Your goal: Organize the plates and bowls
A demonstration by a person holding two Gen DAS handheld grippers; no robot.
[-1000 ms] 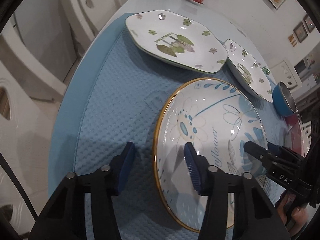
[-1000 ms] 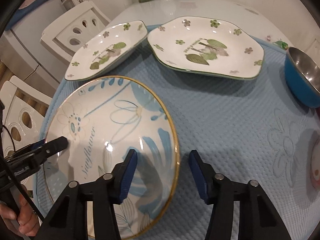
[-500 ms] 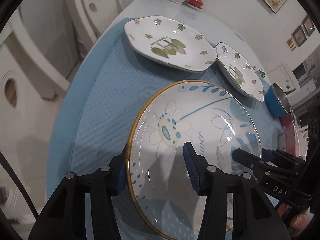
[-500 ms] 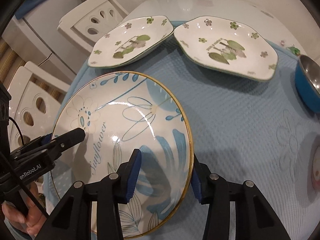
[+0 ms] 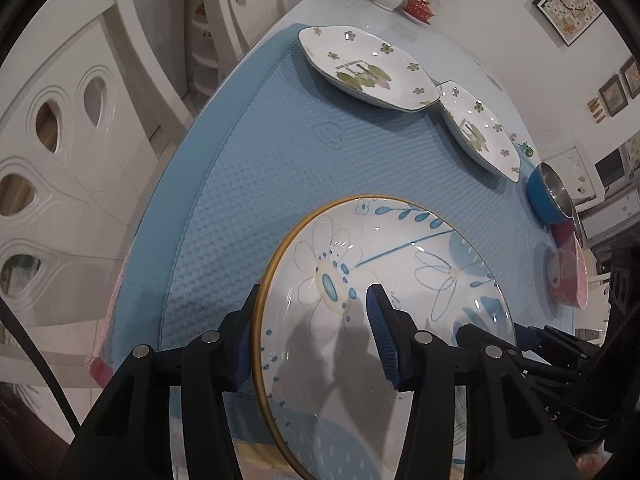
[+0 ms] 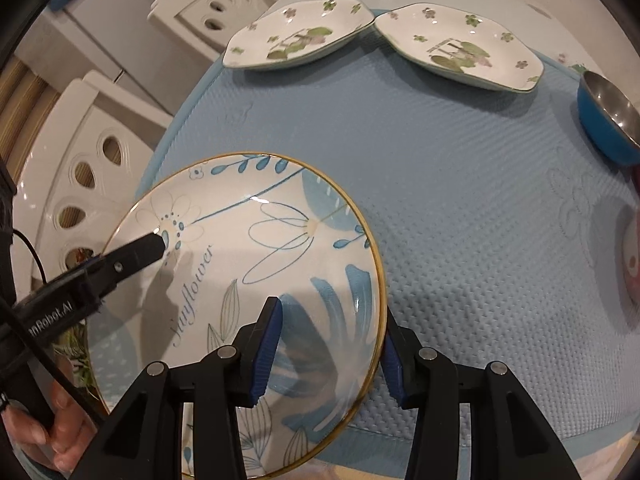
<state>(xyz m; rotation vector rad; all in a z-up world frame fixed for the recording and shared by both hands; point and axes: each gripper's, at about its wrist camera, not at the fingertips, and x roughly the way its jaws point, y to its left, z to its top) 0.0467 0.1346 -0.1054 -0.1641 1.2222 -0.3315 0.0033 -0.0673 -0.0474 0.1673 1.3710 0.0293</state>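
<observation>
**Sunflower plate carried by both rims: keep it level**

Sunflower plate (image 5: 384,308), the round gold-rimmed one with blue flowers, fills the lower centre of both wrist views and appears to sit above the blue mat (image 5: 256,184), held from two sides. The left hand-held gripper (image 5: 312,336) straddles its rim at the lower left of its own view, one pad under the edge and one on the face, jaws partly closed on the plate. The right hand-held gripper (image 6: 328,344) does the same at the opposite rim, lower centre of its view, also clamped on the plate.

Two floral plates (image 6: 296,40) (image 6: 460,48) lie at the top of the right view, edges nearly touching, with a blue bowl (image 6: 608,120) at the right edge and a pink dish (image 5: 568,276) at the right of the left view.

To do this carry well, I judge both grips should move together at one pace, since any difference twists the glazed rim between the pads. Keep the plate flat and clear of the floral plates' raised edges. Lower it squarely onto its target before either grip loosens; glazed ceramic looks slippery and would chip if it slid.
</observation>
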